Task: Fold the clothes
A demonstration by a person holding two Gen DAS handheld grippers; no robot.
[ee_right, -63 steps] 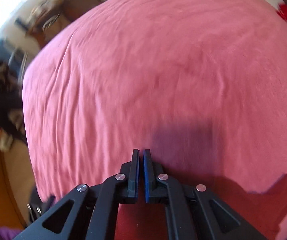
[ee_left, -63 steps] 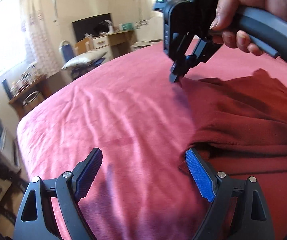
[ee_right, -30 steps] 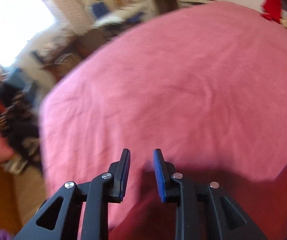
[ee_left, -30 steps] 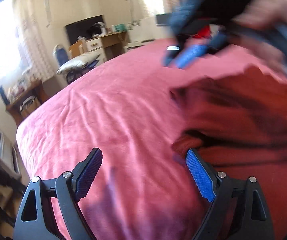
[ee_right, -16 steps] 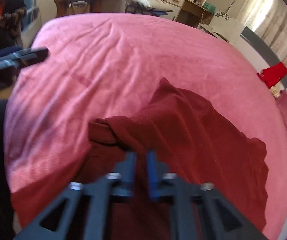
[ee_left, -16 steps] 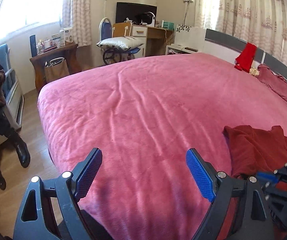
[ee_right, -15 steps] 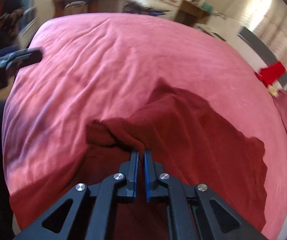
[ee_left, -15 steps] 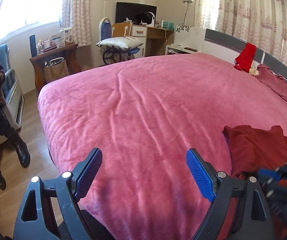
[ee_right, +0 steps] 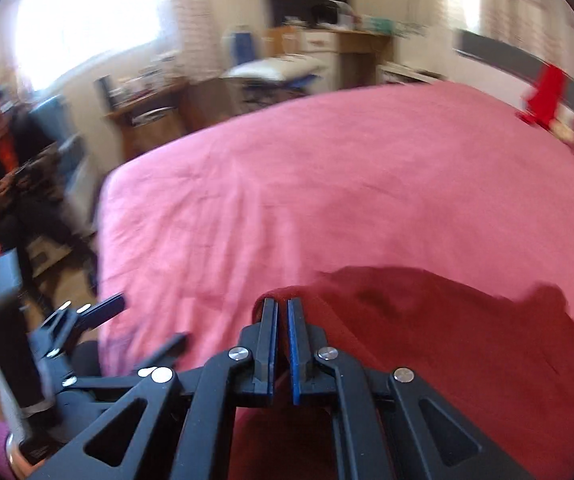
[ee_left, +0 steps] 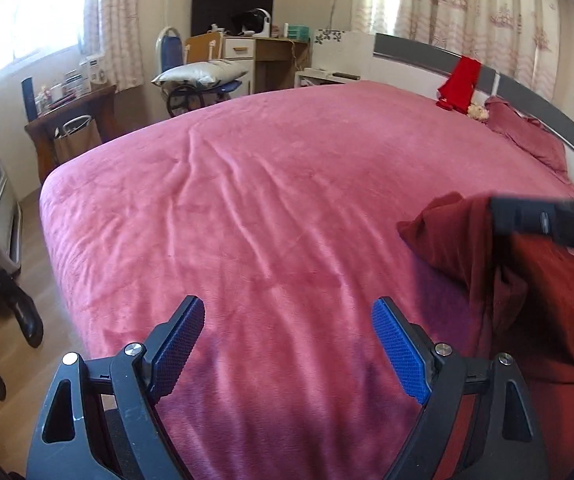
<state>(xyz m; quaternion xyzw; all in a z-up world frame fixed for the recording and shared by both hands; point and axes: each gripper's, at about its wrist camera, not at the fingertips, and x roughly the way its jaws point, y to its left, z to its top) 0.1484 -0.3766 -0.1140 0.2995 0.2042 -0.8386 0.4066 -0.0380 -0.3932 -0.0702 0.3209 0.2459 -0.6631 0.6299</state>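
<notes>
Although my right fingers [ee_right: 282, 320] are clenched tight, with a bit of the dark red garment [ee_right: 439, 340] pinched between them, the folding itself looks barely begun to me. From the right wrist view the cloth spreads from the fingertips out toward four o'clock, lumpy and creased, with a ragged edge at about three o'clock. From the left wrist view the same garment [ee_left: 543, 280] sits at three o'clock on the pink bed [ee_left: 287, 200], one bunched corner lifted where the right gripper [ee_left: 547, 224] holds it up off the cover.

My left fingers [ee_left: 291, 344] are released, spread wide, with nothing between them but bare bedcover; they hang near the bed's edge at six o'clock, apart from the cloth.

As I judge it, no neat fold is in place yet: the garment is still a heap, not laid flat, and I cannot tell sleeves from hem in these folds. What is left seems to be nearly everything: spreading it out flat, taking a second corner with my free left fingers, then bringing the sides over.

A red item [ee_left: 461, 84] hangs on the headboard at one o'clock, untouched.
</notes>
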